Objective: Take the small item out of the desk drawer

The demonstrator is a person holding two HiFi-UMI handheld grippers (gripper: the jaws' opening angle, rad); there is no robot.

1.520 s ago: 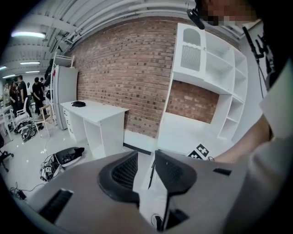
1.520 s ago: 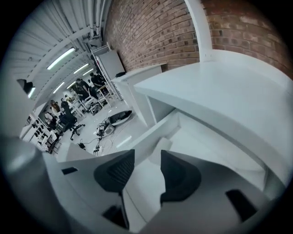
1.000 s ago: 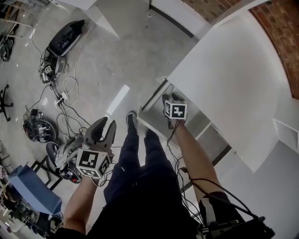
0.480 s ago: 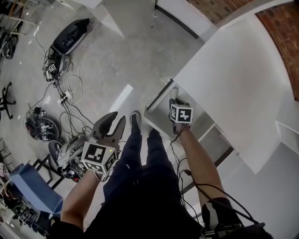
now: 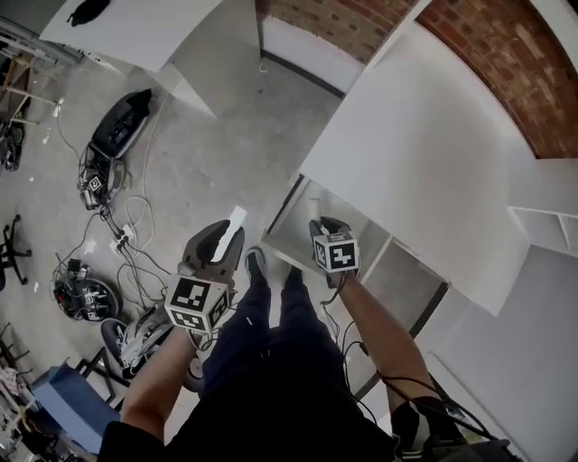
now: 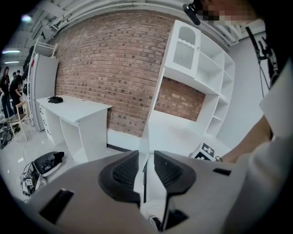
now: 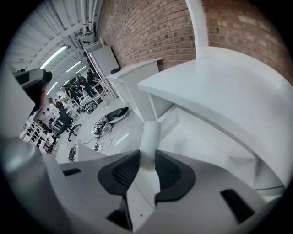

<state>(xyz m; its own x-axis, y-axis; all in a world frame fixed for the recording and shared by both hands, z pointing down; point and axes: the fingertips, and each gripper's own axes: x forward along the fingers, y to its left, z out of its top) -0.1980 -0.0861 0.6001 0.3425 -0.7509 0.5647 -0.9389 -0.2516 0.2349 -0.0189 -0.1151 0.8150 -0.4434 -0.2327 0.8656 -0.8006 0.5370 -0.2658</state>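
The white desk (image 5: 424, 153) has its drawer (image 5: 291, 227) pulled open, with my right gripper (image 5: 320, 226) above it. In the right gripper view, the small white cylindrical item (image 7: 149, 139) stands upright between the pads, and my right gripper (image 7: 147, 161) is shut on it after its jaws have just been closing. The drawer's bare white bottom (image 7: 206, 148) lies below and beyond the item. My left gripper (image 5: 222, 242) hangs over the floor to the left of the drawer. Its jaws stand narrowly apart with nothing between them, as the left gripper view shows (image 6: 145, 168).
The person's dark trouser legs (image 5: 271, 343) and shoes stand right before the drawer. Cables and devices (image 5: 108, 262) and a black case (image 5: 122, 126) litter the floor at left. A second white desk (image 5: 135, 27) stands at the back, a white shelf unit (image 5: 551, 226) at right.
My right gripper has closed on the white item and lifted up out of the drawer. My left gripper has risen and moved towards the drawer. The head view has tilted up.
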